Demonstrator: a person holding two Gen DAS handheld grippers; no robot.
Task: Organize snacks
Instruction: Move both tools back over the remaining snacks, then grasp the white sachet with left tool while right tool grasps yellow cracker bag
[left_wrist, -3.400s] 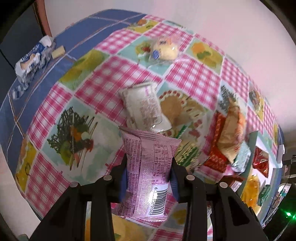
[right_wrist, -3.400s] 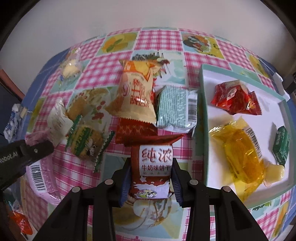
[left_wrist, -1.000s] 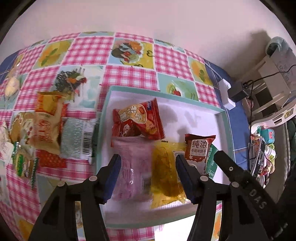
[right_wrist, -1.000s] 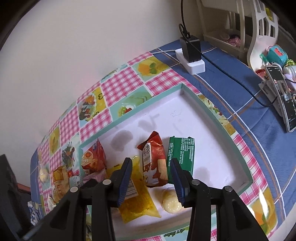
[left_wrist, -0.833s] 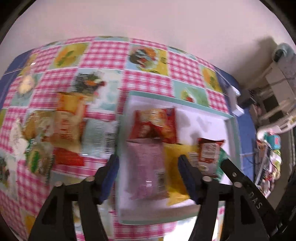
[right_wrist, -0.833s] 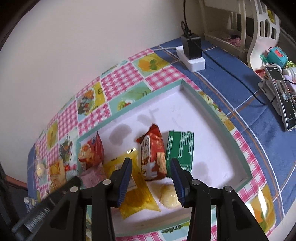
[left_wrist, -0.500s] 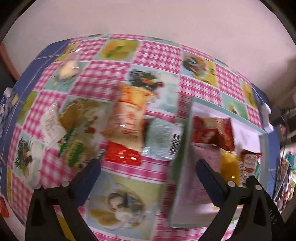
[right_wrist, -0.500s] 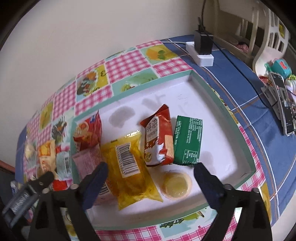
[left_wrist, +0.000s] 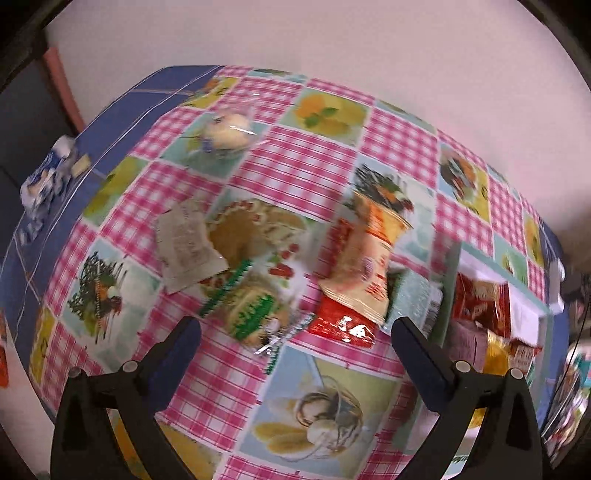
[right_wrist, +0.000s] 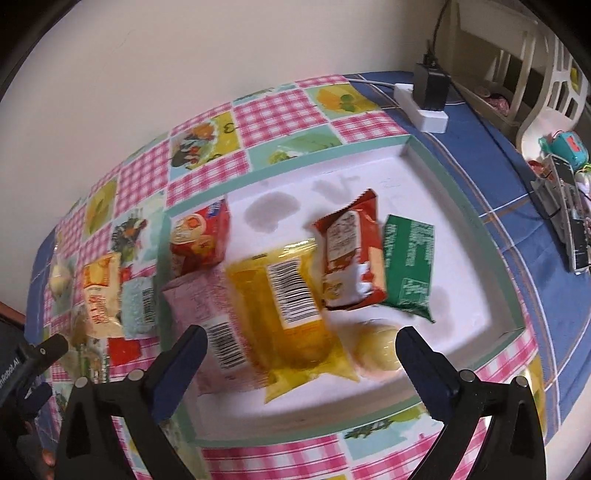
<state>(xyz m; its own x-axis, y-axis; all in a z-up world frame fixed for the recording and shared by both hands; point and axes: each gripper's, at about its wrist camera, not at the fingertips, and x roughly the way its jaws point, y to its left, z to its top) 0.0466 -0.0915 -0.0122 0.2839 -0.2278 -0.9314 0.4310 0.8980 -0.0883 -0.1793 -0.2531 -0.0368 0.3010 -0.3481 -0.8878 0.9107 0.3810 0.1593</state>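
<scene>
Both tools gape wide, nothing held; the right gripper (right_wrist: 300, 347), jaws just opened, hangs over the tray (right_wrist: 476, 236), where the red biscuit packet (right_wrist: 351, 258) lies between yellow pack (right_wrist: 288, 299) and green packet (right_wrist: 408, 266). The left gripper (left_wrist: 295, 339) hangs over loose snacks (left_wrist: 255, 310) on the checked tablecloth (left_wrist: 295, 162).

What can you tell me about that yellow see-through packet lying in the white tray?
The yellow packet is a glossy, translucent plastic wrapper with crimped ends and a white barcode label facing up. It lies flat and sealed in the tray, lengthwise toward the camera. A pink packet lies against one side, a red-and-white packet against the other, and a round pale-yellow snack sits by its near end. Nothing grips it.
</scene>
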